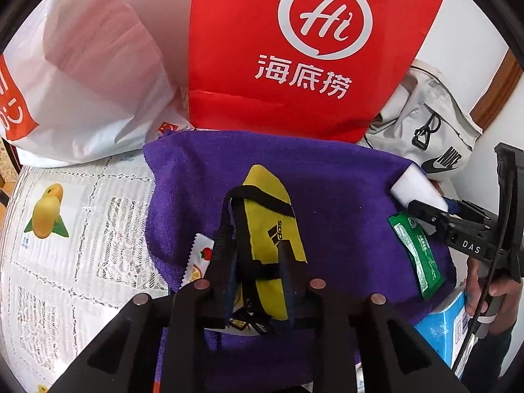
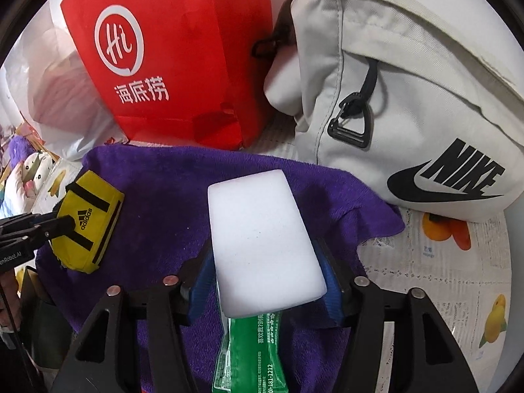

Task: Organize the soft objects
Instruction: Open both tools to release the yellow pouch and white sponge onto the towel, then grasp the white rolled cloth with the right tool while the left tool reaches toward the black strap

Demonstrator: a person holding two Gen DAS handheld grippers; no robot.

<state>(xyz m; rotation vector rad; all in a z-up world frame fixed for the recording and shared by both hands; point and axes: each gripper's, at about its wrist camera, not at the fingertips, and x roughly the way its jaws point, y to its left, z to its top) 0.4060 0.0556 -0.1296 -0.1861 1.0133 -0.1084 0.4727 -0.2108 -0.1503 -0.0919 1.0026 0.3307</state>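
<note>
A purple towel (image 1: 344,196) (image 2: 163,196) lies spread on the table. On it rests a yellow adidas pouch (image 1: 268,203) (image 2: 88,226) with black straps. My left gripper (image 1: 255,258) (image 2: 62,222) is over the pouch's near end, its jaws a little apart with a strap and the pouch's edge between them. A white sponge block (image 2: 262,242) (image 1: 419,193) sits between the blue pads of my right gripper (image 2: 265,252) (image 1: 425,209), which touch both of its sides above the towel's right part. A green packet (image 2: 249,353) (image 1: 416,252) lies on the towel under the sponge.
A red paper bag (image 1: 311,49) (image 2: 180,65) stands behind the towel, a white plastic bag (image 1: 91,65) to its left, and a pale Nike bag (image 2: 409,98) (image 1: 435,131) to its right. A fruit-print sachet (image 1: 198,258) pokes out at the towel's left edge. A blue-white box (image 1: 442,327) lies near a hand (image 1: 491,294).
</note>
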